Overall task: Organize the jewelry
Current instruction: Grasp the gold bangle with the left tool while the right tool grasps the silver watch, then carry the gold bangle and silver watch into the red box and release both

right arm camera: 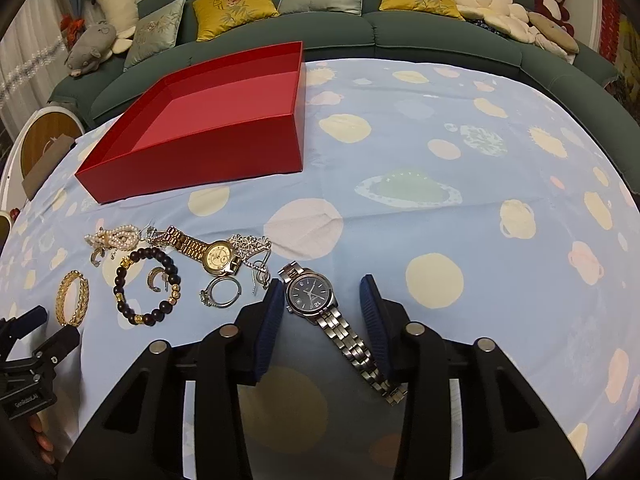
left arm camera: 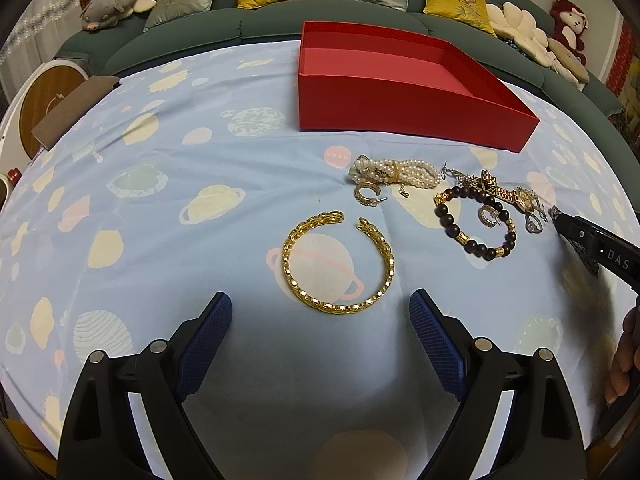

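Centrally at lower frame, the right gripper (right arm camera: 320, 300), jaws spread, straddles a silver watch (right arm camera: 310, 294) whose band, seemingly under one pad, might snag; left gripper (left arm camera: 320, 312) gapes before a gold bracelet (left arm camera: 338, 260).

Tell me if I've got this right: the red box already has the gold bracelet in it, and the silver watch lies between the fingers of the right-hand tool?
Not quite. The red box has nothing in it; the gold bracelet lies on the tablecloth in front of the left gripper, as the left wrist view shows. The silver watch does lie between the open fingers of the right gripper.
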{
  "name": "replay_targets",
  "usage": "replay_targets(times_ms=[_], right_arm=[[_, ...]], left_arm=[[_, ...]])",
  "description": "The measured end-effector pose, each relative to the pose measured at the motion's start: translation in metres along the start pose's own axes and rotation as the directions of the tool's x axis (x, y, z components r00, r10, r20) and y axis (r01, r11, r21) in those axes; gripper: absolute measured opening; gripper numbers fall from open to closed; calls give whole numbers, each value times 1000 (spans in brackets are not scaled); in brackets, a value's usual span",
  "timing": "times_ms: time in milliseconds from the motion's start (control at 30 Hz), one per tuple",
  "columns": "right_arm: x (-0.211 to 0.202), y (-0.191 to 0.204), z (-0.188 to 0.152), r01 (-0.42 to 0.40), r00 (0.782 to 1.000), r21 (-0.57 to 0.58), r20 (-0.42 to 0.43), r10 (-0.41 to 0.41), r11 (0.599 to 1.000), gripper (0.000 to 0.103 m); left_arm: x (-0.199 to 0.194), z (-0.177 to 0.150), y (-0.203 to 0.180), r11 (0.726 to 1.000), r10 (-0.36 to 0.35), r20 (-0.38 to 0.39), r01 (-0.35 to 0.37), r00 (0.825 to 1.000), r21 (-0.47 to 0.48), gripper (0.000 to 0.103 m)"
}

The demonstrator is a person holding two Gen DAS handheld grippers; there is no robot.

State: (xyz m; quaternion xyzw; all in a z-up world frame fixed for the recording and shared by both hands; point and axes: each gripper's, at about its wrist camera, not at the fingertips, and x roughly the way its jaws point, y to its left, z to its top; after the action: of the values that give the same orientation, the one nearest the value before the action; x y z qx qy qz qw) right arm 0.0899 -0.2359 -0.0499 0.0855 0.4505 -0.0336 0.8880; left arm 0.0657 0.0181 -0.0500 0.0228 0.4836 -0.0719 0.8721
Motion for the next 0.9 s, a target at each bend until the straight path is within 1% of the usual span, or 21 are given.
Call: replay_targets(times_ms=[33, 200, 333, 367, 400, 533, 567, 767, 900], right_arm=[[-1, -2, 0, -7, 1000, 11, -3, 7, 1000, 26], [-4, -1, -2, -10, 1000, 19, -17, 11, 1000, 25], [-9, 0, -5, -33, 999, 36, -20, 34, 999, 25], [-11, 1, -5, -36, 999, 35, -18, 36, 999, 25], [-13, 2, -5, -37, 999, 34, -16, 37, 999, 25], [-17, 4, -6, -44, 999, 35, -11, 45, 998, 25], [-18, 4, -7, -45, 999, 34, -12, 46, 998, 25], [-23, 6, -6, -55, 998, 24, -6, 55, 998, 25], [-32, 9, -5, -63, 998, 19, 14, 62, 998, 25]], left_arm=[[1, 0, -1, 1000, 2, 4, -2, 1000, 2, 88], [4, 2, -5, 1000, 9, 22, -10, 1000, 24, 88], [6, 4, -5, 999, 9, 34, -10, 999, 31, 87], [6, 4, -5, 999, 11, 38, -12, 999, 30, 85], [6, 4, -5, 999, 13, 47, -14, 999, 29, 78], [4, 6, -6, 999, 14, 63, -17, 998, 41, 63], [4, 6, -6, 999, 13, 66, -16, 998, 43, 56], [-1, 7, -2, 999, -42, 53, 41, 998, 24, 55], [-13, 10, 0, 998, -64, 75, 63, 995, 11, 55]])
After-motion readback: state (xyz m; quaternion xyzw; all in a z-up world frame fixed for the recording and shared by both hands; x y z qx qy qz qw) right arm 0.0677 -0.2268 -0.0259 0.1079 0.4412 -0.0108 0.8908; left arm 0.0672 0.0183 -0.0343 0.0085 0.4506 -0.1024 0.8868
